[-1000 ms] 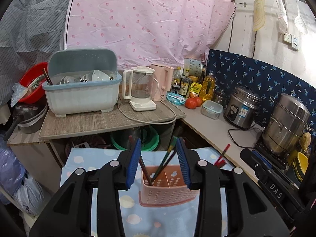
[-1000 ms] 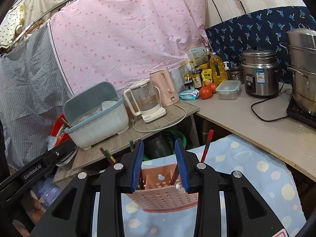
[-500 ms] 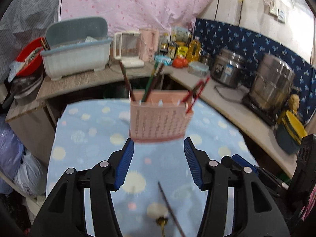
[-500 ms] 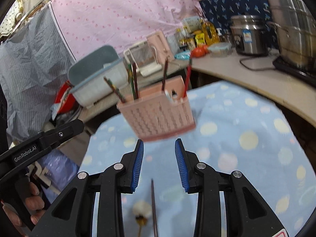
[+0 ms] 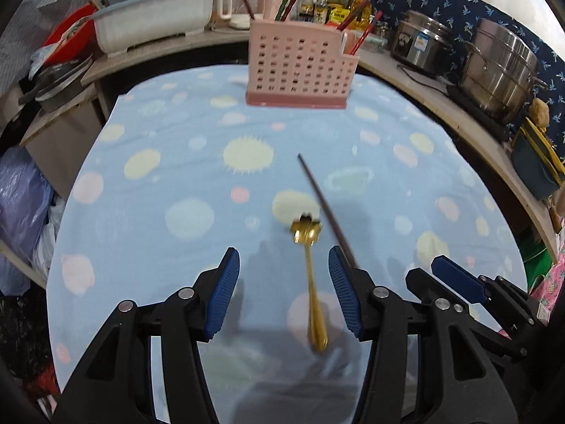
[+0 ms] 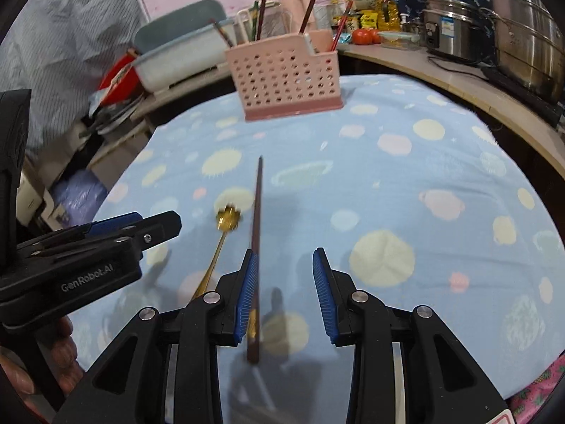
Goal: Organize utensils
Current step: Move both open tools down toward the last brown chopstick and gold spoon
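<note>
A gold spoon (image 5: 310, 282) with a flower-shaped bowl lies on the blue spotted cloth (image 5: 159, 183). A dark chopstick (image 5: 325, 208) lies just right of it. My left gripper (image 5: 284, 293) hovers low over the spoon, open, with the handle between its jaws but untouched. My right gripper (image 6: 285, 293) is open too. The chopstick (image 6: 256, 247) runs along its left pad, and the spoon (image 6: 226, 219) lies further left. The pink perforated holder (image 5: 300, 70) stands at the far edge with several chopsticks in it. Each gripper shows in the other's view: the right gripper (image 5: 459, 279) and the left gripper (image 6: 106, 240).
A counter curves around the back and right with a rice cooker (image 5: 420, 46), steel pots (image 5: 501, 67), bottles, a kettle and a grey dish rack (image 5: 155, 24). A person's hand (image 6: 53, 353) holds the left gripper. Bags sit on the floor at left.
Both grippers have dropped and tipped down toward the cloth. The holder has slid from close between the jaws to the far edge. Spoon and chopstick came into view. The left jaws stand wider.
</note>
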`<action>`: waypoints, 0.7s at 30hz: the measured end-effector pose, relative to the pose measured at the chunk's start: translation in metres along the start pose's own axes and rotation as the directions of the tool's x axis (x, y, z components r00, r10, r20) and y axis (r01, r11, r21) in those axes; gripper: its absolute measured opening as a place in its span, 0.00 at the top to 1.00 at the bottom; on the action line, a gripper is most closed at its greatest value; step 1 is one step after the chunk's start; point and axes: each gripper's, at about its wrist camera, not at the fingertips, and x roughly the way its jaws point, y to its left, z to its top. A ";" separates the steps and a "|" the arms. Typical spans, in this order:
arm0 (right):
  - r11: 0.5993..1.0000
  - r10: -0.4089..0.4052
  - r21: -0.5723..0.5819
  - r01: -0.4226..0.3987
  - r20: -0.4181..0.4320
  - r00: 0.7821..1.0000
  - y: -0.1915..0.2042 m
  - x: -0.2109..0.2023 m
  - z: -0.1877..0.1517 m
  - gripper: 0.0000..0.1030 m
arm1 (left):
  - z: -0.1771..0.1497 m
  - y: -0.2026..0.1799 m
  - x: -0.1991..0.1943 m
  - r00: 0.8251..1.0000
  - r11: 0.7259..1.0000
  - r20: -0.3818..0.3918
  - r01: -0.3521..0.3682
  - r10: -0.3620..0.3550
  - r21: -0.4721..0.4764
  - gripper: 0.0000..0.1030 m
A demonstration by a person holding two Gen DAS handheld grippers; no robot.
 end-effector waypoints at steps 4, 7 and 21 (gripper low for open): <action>1.000 0.013 -0.007 -0.013 -0.034 0.999 0.005 0.004 -0.015 0.68 | -0.019 0.006 0.002 1.000 1.000 -0.023 -0.003 0.003 -0.018 0.52; 1.000 0.017 -0.012 -0.017 -0.040 0.999 0.008 0.004 -0.019 0.68 | -0.028 0.009 0.002 0.999 1.000 -0.034 -0.003 0.002 -0.027 0.52; 0.999 0.023 -0.034 -0.026 -0.080 0.997 0.016 0.011 -0.031 0.82 | -0.043 0.003 0.005 0.998 1.000 -0.059 -0.002 0.000 -0.019 0.52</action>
